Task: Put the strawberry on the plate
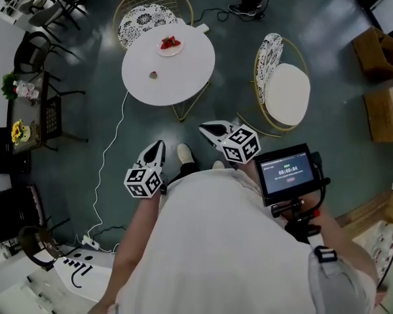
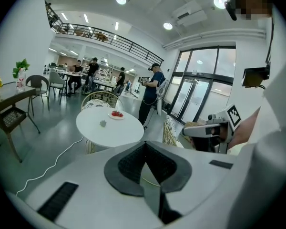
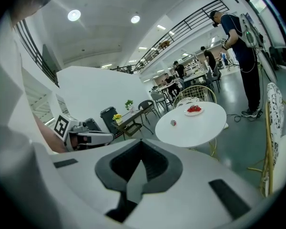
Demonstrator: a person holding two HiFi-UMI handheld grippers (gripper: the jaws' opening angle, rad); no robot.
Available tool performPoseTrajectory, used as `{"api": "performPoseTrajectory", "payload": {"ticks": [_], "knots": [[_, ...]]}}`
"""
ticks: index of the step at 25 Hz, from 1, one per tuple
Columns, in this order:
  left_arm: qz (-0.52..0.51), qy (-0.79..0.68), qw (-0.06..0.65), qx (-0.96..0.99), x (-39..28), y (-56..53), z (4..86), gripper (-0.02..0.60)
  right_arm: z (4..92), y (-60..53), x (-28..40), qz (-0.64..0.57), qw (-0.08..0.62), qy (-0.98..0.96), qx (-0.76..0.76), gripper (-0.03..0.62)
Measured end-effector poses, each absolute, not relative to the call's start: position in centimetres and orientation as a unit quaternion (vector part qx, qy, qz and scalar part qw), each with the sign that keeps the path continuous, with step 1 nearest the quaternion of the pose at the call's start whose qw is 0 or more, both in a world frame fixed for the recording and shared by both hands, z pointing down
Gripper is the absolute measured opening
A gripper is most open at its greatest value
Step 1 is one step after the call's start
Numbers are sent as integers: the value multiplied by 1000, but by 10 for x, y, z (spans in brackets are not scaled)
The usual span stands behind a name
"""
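Left tool (image 1: pixel 154 152) and right tool (image 1: pixel 213 131) are both closed, gripping nothing. At 12 o'clock stands the round counter (image 1: pixel 190 77). Strawberries (image 1: pixel 169 42) lie on its plate (image 1: pixel 169 51). At the plate's 7 o'clock sits a small lump (image 1: pixel 154 75), too tiny to identify.

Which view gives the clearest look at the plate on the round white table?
The head view: it looks down on the plate, with its whole rim and the red fruit visible. The left gripper view and the right gripper view show it small, far off and at a low angle.
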State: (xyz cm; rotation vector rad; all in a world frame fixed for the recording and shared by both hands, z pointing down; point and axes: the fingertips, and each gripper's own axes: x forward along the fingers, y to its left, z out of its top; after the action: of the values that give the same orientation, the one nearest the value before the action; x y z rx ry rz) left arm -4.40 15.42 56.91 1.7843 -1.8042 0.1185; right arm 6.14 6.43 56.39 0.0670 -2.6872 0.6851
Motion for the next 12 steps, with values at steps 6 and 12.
{"api": "performPoseTrajectory", "payload": {"ticks": [6,12], "knots": [[47,-648,308,695,-59,126,579,5,572,43,59,261,189,-944,63,5],[64,-618,310,720,-81,100,580,5,568,18,35,265,185,-942,96,5]]}}
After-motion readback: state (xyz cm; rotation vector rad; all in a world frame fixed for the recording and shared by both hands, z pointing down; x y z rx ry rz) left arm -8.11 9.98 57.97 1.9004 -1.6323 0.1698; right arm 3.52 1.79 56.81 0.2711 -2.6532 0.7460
